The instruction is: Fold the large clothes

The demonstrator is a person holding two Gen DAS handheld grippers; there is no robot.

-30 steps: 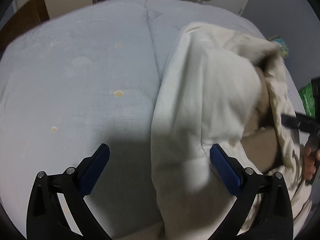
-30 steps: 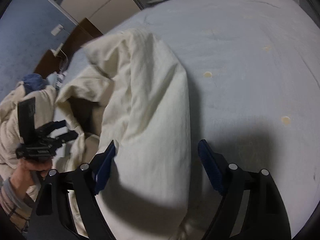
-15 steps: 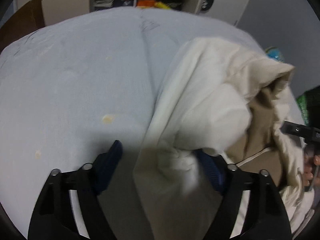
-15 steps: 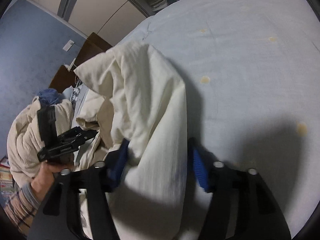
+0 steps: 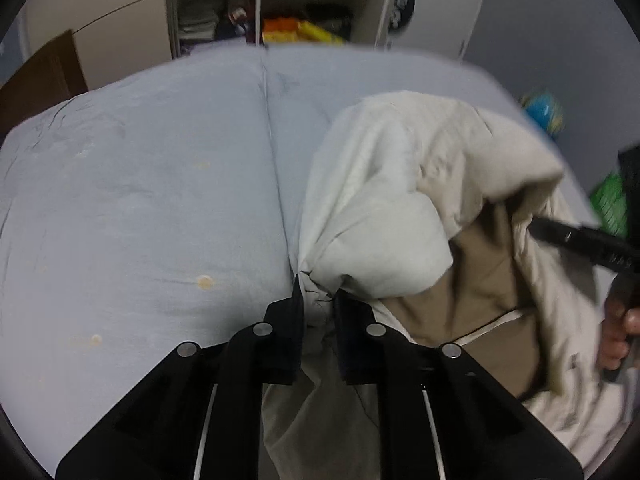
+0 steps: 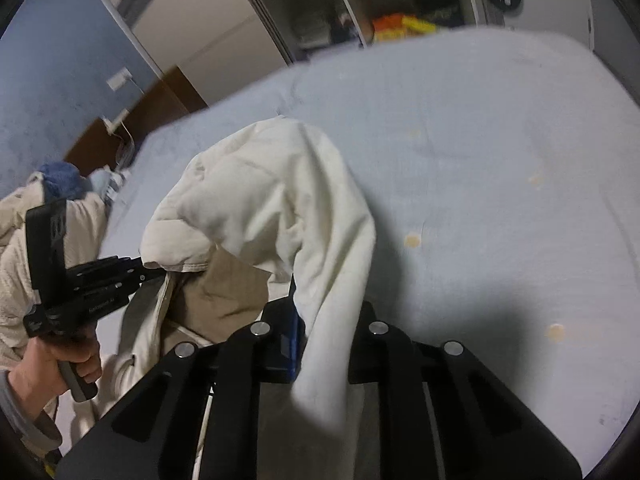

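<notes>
A large cream garment (image 5: 404, 184) with a tan lining lies bunched on a pale blue bed (image 5: 140, 200). My left gripper (image 5: 318, 300) is shut on a gathered edge of the garment. My right gripper (image 6: 328, 312) is shut on another fold of the same garment (image 6: 280, 200), which drapes over its fingers. The right gripper also shows at the right edge of the left wrist view (image 5: 580, 240). The left gripper shows at the left of the right wrist view (image 6: 100, 284), held in a hand.
The bed (image 6: 500, 160) carries a few small yellowish spots. An open wardrobe with shelves (image 5: 280, 20) stands behind it. A brown headboard (image 6: 132, 120) and a heap of pale bedding (image 6: 16, 260) are at the left. A green object (image 5: 610, 204) sits at the right.
Both grippers went from wide open to shut on the cream garment. Both views tilted up, showing more of the wardrobe.
</notes>
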